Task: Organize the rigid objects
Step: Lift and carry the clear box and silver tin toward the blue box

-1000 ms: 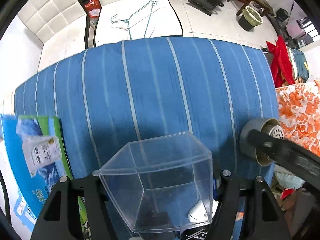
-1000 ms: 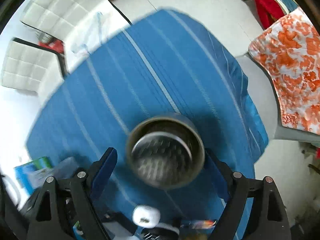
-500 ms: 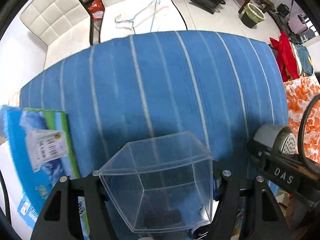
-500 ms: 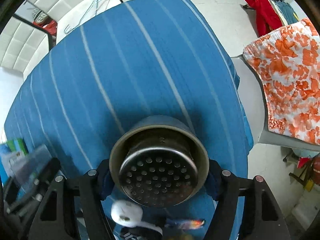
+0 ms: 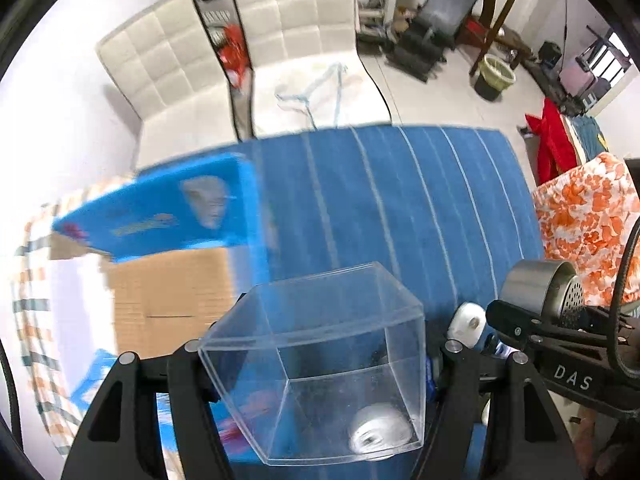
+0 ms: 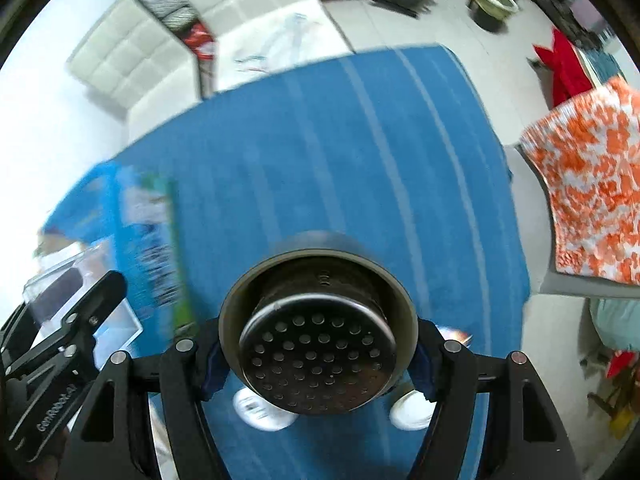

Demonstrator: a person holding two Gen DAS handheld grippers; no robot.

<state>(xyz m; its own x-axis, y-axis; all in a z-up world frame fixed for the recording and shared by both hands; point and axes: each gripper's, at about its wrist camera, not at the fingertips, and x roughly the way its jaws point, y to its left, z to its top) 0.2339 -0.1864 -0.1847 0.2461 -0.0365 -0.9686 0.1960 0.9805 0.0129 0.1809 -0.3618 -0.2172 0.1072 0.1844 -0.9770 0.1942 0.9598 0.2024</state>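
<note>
Blue striped cloth (image 5: 400, 208) carries a cardboard box (image 5: 168, 280) beside the left claw's (image 5: 316, 364) clear container (image 5: 320, 356)

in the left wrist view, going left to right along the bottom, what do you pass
Open cardboard box → clear plastic box in the left gripper → white cap → metal cup held by the right gripper.

Past my blue striped tablecloth (image 5: 400, 208) I see two white padded chairs (image 5: 304, 20) pushed side by side. Thin wire hangers (image 5: 316, 92) lie on one seat. The floor (image 5: 448, 100) is pale and shiny with white tiles. Far back stands a brown wooden chair (image 5: 496, 8) and a green bin (image 5: 496, 76) beside it. Red clothes (image 5: 552, 136) hang on my right, near an orange flowery cloth (image 6: 592, 184). The room is bright.
</note>
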